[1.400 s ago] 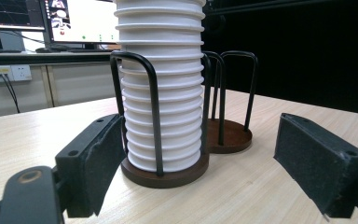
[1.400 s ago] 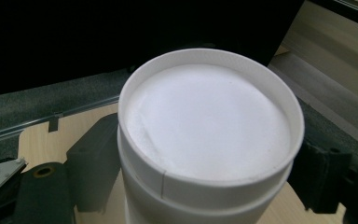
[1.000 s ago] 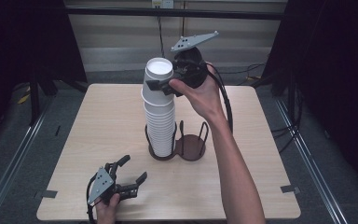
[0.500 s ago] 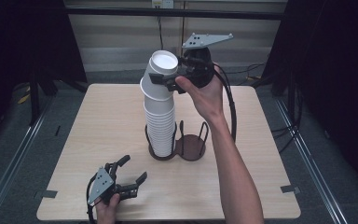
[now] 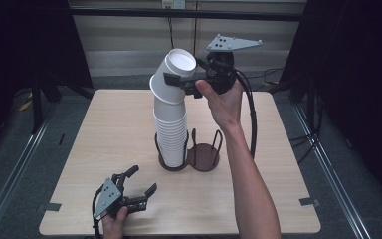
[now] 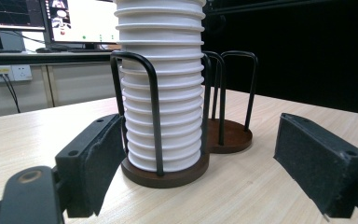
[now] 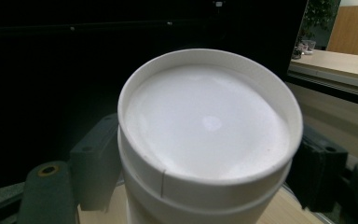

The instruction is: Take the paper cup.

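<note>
so here's where i'm at: my right gripper [image 5: 179, 82] is up above the far half of the table [image 5: 104, 149], clamped on the top cup [image 5: 175, 72] of the white cup stack [image 5: 171, 132]. one jaw sits on each side of the cup wall, just under the rim, and in the right gripper view both pads are pressed against the sides with the cup [image 7: 209, 135] right between them, its closed white end facing the camera. so that one's closed on the cup, no gap i can see.

the top cup is tilted over toward the right gripper, lifted off-axis from the rest of the stack. its lower edge looks like it's touching or overlapping the next cup down, can't tell which from the high view.

the stack itself stands upright in the left ring of a dark wire cup holder [image 5: 203, 157] near the middle of the table. the ring next to it has nothing in it.

my left gripper [image 5: 138, 186] is resting low at the near left part of the table, well apart from the stack. jaws are spread and holding nothing; in the left gripper view the stack [image 6: 161, 93] and holder [image 6: 228, 135] sit ahead beyond the pads, untouched.
</note>
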`<state>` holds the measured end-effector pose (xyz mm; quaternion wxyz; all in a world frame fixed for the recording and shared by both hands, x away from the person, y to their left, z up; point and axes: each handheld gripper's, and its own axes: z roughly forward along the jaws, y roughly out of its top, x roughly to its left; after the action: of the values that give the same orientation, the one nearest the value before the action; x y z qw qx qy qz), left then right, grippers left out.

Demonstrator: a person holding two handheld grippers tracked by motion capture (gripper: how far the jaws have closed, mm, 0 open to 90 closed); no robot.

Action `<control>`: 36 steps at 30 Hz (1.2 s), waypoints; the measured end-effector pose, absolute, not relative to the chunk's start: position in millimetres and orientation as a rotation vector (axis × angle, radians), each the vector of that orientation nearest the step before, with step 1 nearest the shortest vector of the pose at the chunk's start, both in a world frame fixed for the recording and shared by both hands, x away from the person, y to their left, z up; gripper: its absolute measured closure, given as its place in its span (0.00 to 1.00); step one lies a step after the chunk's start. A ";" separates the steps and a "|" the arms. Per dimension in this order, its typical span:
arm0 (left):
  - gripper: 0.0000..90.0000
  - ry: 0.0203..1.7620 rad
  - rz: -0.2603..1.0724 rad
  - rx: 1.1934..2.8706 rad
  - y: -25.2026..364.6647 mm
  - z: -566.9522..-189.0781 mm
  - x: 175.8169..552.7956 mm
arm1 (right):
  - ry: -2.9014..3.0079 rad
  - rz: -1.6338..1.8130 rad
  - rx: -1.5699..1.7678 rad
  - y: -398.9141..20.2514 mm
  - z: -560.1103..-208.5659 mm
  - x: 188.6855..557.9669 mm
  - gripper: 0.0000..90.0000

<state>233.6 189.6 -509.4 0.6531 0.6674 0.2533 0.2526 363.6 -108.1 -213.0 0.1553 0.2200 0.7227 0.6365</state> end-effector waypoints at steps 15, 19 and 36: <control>0.17 0.578 0.571 1.514 189.5 -509.4 233.7 | 1.989 1.894 0.625 -117.3 -204.4 356.8 0.24; 0.17 0.588 0.570 1.508 189.0 -509.5 233.5 | 1.974 1.903 0.620 -120.8 -203.1 354.3 0.24; 0.17 0.591 0.577 1.507 189.1 -509.4 233.2 | 1.928 1.916 0.645 -151.5 -205.9 338.3 0.24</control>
<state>233.2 189.1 -509.4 0.6531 0.6640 0.2606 0.2541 338.3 -151.5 -205.9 0.1731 0.2275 0.6796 0.6756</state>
